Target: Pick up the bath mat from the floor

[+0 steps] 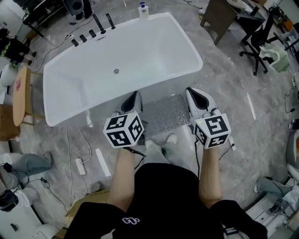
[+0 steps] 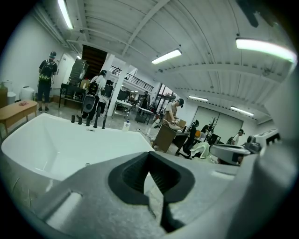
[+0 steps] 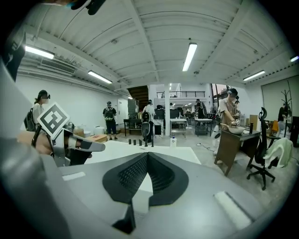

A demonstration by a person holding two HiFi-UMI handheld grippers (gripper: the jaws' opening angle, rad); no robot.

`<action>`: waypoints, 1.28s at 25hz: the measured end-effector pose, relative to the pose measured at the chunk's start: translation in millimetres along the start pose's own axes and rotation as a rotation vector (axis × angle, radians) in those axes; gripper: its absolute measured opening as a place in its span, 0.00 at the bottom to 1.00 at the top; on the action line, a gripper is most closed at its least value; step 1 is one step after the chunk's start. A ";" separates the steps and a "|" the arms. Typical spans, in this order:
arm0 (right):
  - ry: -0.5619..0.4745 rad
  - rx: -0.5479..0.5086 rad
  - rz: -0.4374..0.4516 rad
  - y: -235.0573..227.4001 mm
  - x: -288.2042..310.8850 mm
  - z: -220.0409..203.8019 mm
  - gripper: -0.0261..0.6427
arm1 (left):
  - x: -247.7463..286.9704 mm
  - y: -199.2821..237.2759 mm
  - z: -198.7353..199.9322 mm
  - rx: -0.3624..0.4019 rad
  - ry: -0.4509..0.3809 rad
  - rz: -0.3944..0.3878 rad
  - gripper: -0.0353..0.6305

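The bath mat (image 1: 164, 113), a clear bubbled rectangle, lies flat on the grey floor against the near side of the white bathtub (image 1: 140, 46). My left gripper (image 1: 134, 100) hovers over the mat's left end, jaws shut and empty. Over the mat's right end my right gripper (image 1: 196, 96) is likewise shut, with nothing in it. In the left gripper view the closed black pads (image 2: 150, 179) point across the tub (image 2: 65, 144). The right gripper view shows its closed pads (image 3: 147, 179) aimed over the tub (image 3: 159, 151), with the left gripper (image 3: 65, 140) at the left.
Black taps (image 1: 93, 28) and a soap bottle (image 1: 143, 9) stand on the tub's far rim. A power strip (image 1: 80, 164) and cables lie on the floor at the left. A wooden table (image 1: 18, 95) is at the left, an office chair (image 1: 259, 35) far right. People stand in the background (image 2: 46, 79).
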State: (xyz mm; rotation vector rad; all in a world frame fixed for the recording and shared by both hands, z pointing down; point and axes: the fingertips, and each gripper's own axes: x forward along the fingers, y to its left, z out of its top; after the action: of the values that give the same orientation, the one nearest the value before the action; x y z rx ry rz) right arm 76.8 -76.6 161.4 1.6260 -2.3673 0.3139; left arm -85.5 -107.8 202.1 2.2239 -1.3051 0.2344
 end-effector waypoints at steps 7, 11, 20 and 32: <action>0.057 0.051 0.030 38.8 30.1 -44.6 0.05 | -19.4 63.9 -46.3 -0.041 0.062 0.068 0.05; 0.105 0.047 0.038 42.6 36.8 -57.9 0.05 | -21.6 80.5 -77.1 -0.091 0.117 0.096 0.05; 0.161 0.068 0.072 49.1 61.0 -83.4 0.05 | -11.9 113.6 -113.7 -0.141 0.174 0.141 0.05; 0.272 0.119 0.108 16.6 83.9 -138.9 0.05 | 6.7 116.0 -172.5 -0.224 0.269 0.243 0.05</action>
State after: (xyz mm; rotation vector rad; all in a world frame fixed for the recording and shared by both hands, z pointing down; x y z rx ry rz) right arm 44.1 -100.7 319.3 1.4028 -2.2673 0.6639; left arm -159.7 -64.7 391.5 1.7788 -1.3756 0.4394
